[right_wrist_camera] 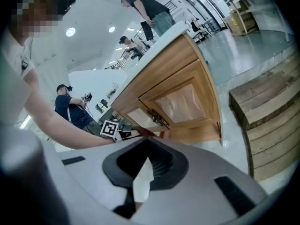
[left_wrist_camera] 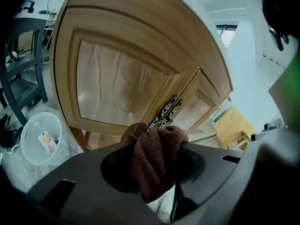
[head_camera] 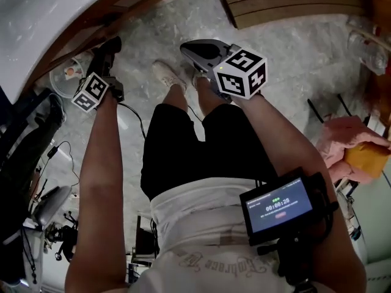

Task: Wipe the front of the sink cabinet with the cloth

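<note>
In the head view, the white sink (head_camera: 36,23) fills the upper left corner with the wooden edge of the sink cabinet (head_camera: 82,36) just below it. A white basket (head_camera: 63,78) sits on the marble floor (head_camera: 293,54) under that edge. The left gripper (head_camera: 105,60) is held out low near the cabinet, beside the basket.

In the left gripper view, the left gripper (left_wrist_camera: 157,146) is clenched on a brown cloth (left_wrist_camera: 153,170). The cloth bunches between its jaws and hangs down over the grey body. The cloth sits close in front of the cabinet's two panelled doors (left_wrist_camera: 117,83), just under their dark metal handles (left_wrist_camera: 166,112). I cannot tell whether it touches the wood.

Further right in the head view, the right gripper (head_camera: 211,57) points at the floor ahead of the person's shoes, well apart from the cabinet. A small screen (head_camera: 280,206) is strapped to that forearm. A pink cloth (head_camera: 348,140) lies at the far right.

In the right gripper view, the right gripper (right_wrist_camera: 143,179) has its jaws drawn nearly together. Only a thin pale wedge shows between them, and they grasp nothing.
</note>
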